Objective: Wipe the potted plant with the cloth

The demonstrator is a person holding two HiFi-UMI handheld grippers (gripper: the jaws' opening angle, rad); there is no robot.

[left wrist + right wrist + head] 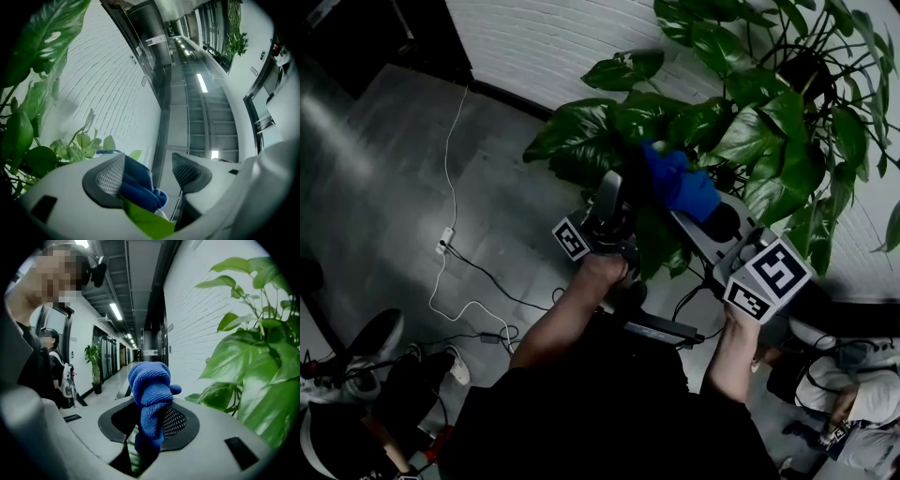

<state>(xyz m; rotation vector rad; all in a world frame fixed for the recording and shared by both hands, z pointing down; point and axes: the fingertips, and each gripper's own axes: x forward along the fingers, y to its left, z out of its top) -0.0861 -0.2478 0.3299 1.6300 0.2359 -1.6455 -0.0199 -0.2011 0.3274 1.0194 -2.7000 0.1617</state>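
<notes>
The potted plant (pixel 750 122) stands against a white brick wall (pixel 562 37), its broad green leaves spreading over the grey floor (pixel 384 169). The right gripper (pixel 698 204) reaches in from the lower right, and its fingers are clamped on the blue cloth (pixel 680 183). In the right gripper view the cloth (pixel 150 385) rises in a bunched roll from between the two dark pads of the right gripper (pixel 150 420), with the plant's leaves (pixel 253 366) close on the right side. The left gripper (pixel 612 187) points steeply upward just left of the cloth, in among the lower foliage. In the left gripper view the fingers of the left gripper (pixel 147 171) are drawn in on a green leaf (pixel 147 220) that sits low between them. The cloth (pixel 138 180) lies against the left pad, directly above that leaf, and a gap shows between the cloth and the right pad. More of the plant (pixel 33 103) fills the left edge of that view. Whether the cloth presses on the held leaf or only rests beside it cannot be told. A white cable (pixel 450 187) trails across the floor, well apart from the plant. A bystander (pixel 51 362) stands in the corridor at the left of the right gripper view.
</notes>
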